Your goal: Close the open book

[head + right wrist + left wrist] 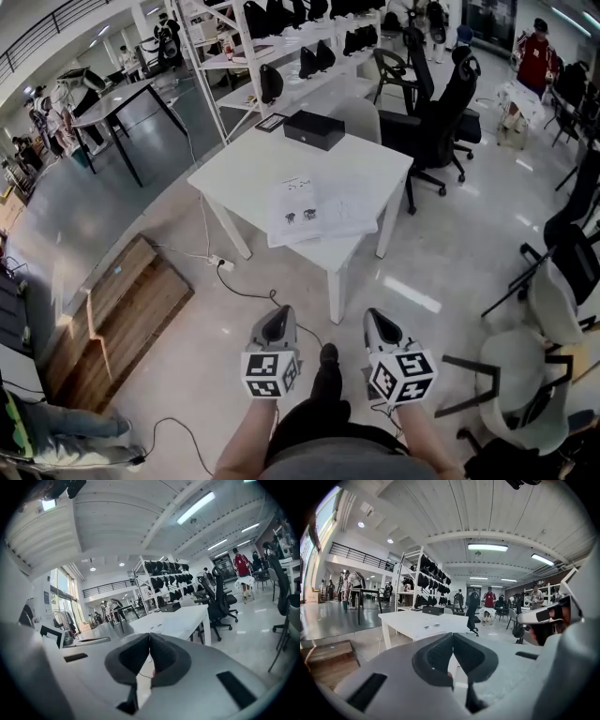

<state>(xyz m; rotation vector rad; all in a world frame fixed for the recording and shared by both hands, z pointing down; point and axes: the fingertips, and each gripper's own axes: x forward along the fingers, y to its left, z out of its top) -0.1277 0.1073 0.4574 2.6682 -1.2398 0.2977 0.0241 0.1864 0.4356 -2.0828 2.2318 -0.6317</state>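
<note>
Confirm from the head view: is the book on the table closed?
No, the book lies open with its pages spread flat on the white table.

The right gripper (149,637) points nearly level across the room, its dark jaws closed tip to tip with nothing between them. Beyond the tips stands a white table (183,619). The open book (156,626) shows on it only as pale pages with small dark marks, and a black box (170,606) sits at the far end. A black office chair (219,601) stands just beside the table, with a shelving rack (164,579) behind.
</note>
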